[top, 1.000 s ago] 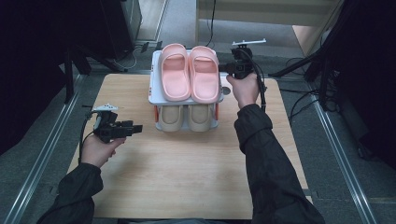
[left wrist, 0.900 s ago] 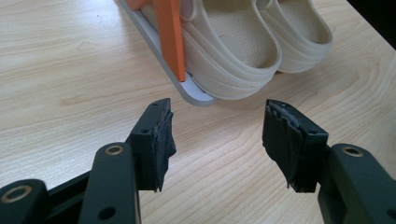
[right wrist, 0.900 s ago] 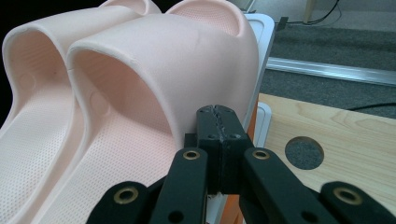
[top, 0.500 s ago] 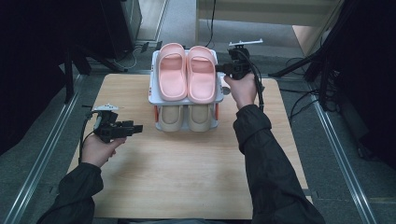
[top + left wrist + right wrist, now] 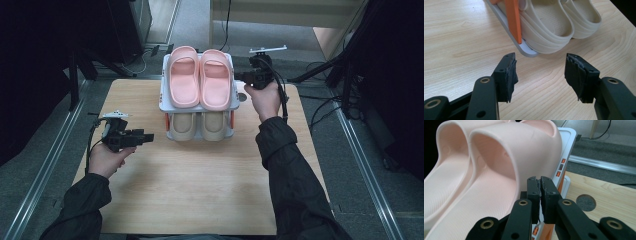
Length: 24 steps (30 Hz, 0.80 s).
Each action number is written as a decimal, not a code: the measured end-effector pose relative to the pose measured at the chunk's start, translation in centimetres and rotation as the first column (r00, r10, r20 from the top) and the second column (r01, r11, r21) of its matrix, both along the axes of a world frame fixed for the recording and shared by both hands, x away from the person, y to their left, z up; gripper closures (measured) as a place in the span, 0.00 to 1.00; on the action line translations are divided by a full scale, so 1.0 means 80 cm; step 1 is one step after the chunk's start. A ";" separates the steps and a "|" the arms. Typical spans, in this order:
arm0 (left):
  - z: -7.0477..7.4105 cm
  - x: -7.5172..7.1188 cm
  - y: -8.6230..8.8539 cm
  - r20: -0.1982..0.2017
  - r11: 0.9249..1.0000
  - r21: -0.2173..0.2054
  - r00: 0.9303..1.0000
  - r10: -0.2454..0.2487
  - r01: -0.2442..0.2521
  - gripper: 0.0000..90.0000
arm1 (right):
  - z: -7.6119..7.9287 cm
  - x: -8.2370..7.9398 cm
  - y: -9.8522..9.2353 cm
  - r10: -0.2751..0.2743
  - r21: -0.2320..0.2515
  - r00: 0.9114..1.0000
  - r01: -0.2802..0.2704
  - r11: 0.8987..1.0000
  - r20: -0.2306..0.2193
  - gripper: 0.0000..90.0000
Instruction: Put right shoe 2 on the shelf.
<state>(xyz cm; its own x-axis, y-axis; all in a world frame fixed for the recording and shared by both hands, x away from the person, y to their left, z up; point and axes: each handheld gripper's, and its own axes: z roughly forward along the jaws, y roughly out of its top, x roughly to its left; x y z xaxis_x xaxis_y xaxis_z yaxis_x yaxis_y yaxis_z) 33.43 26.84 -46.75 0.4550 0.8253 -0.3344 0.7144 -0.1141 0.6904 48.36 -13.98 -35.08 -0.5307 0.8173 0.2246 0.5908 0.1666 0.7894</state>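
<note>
**benchwatcher:** High view, nearest first: the left gripper (image 5: 145,138) hangs low over the wooden surface (image 5: 200,190) at its left side, pointing toward the foot of the shoe rack (image 5: 163,102). Left gripper view has its jaws spread wide, nothing between them, just wood grain. Right past them sits the rack's grey bottom corner with an orange post, and the beige slippers (image 5: 554,27) on the lower shelf.

**slipperfan:** And the other hand?

**benchwatcher:** Farther back, the right gripper (image 5: 240,77) is up at the top shelf, just beside the right-hand one of the pink slippers (image 5: 200,77). Right gripper view shows its pads almost together, with only a thin slit between them. They've just been easing apart a hair. Nothing is between them; the pink slipper's outer edge lies just past the tips, and I can't tell if they touch it.

**slipperfan:** So the pink pair is on the rack?

**benchwatcher:** Yep, side by side on the upper shelf, beige pair directly underneath. Rack stands at the far middle of the surface.
</note>
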 end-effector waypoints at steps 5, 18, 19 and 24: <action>0.000 0.000 -0.002 0.001 1.000 0.003 1.000 -0.005 0.005 0.47 | 0.002 -0.023 -0.013 0.029 0.000 0.999 -0.029 1.000 0.027 0.95; -0.001 0.005 -0.009 -0.005 1.000 0.006 1.000 -0.021 0.021 0.47 | -0.019 -0.089 -0.046 0.079 0.009 0.995 -0.080 0.997 0.058 0.87; -0.001 0.006 -0.010 -0.004 1.000 0.007 1.000 -0.023 0.023 0.47 | -0.023 -0.095 -0.047 0.085 0.009 0.995 -0.085 0.996 0.059 0.86; -0.001 0.009 -0.016 0.001 0.999 0.008 0.999 -0.033 0.033 0.46 | -0.044 -0.122 -0.052 0.112 0.003 0.991 -0.112 0.994 0.074 0.83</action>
<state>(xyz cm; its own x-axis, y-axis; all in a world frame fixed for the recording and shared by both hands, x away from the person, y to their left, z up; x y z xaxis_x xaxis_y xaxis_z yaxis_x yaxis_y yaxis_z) 34.17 25.60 -46.86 0.4821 0.8125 -0.3277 0.7095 -0.1427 0.6901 38.57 -18.11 -38.60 -0.6340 0.7503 0.1875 0.5091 0.2224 0.8315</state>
